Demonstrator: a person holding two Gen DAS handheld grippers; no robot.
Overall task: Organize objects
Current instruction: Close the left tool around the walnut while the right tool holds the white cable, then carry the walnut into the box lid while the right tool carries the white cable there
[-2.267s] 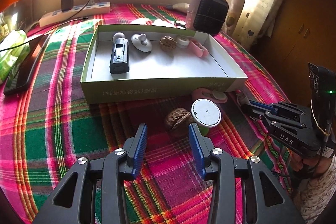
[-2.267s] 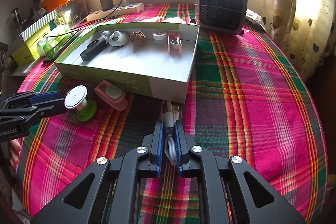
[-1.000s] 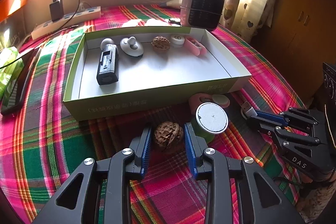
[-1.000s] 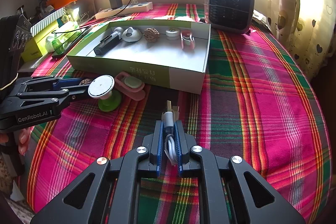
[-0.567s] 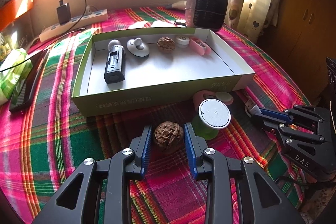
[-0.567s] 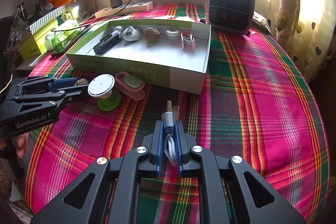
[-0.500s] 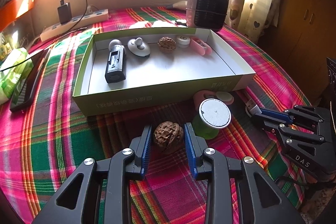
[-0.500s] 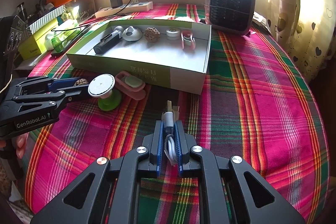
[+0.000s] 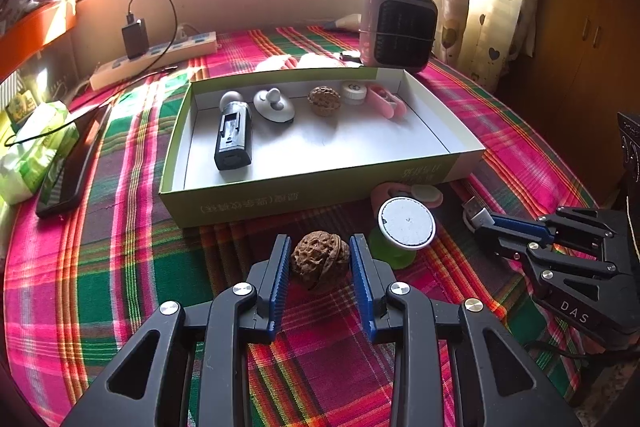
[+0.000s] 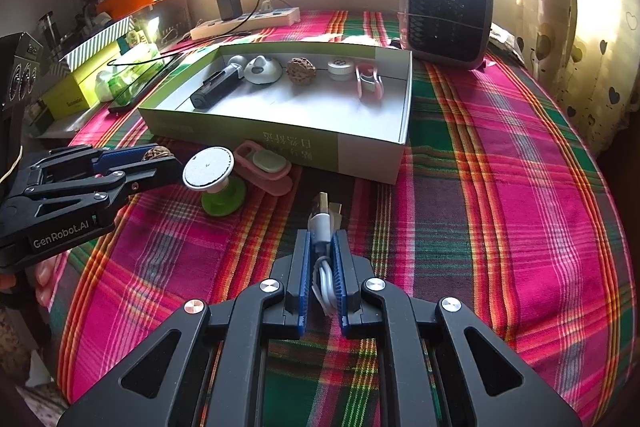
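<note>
A walnut is clenched between the blue pads of the left gripper; the pads press its two sides, seemingly so the round, ridged shell cannot roll out. It is held just above the plaid tablecloth, near the front wall of the open green-and-white box, the likely place for it, since a second walnut is already lined up along the far wall inside.

The right gripper is shut tight on a coiled white USB cable. The loops are pinched between the pads and the metal plug is left sticking forward, probably so the coil stays bundled. It is held low over the cloth, near the box's right front corner.

Just right of the held walnut, a white-topped disc on a green base stands upright on the cloth, and beyond it a pink holder lies against the box's front wall; both are judged to be waiting their turn.

Inside the box, a row is kept along the far wall, left to right: a black device, a grey knobbed disc, the walnut, a small white jar and a pink clip-like piece. The near floor is left bare, apparently as room for the rest.

Beyond the box a small heater stands at the far right and a power strip at the far left.
</note>
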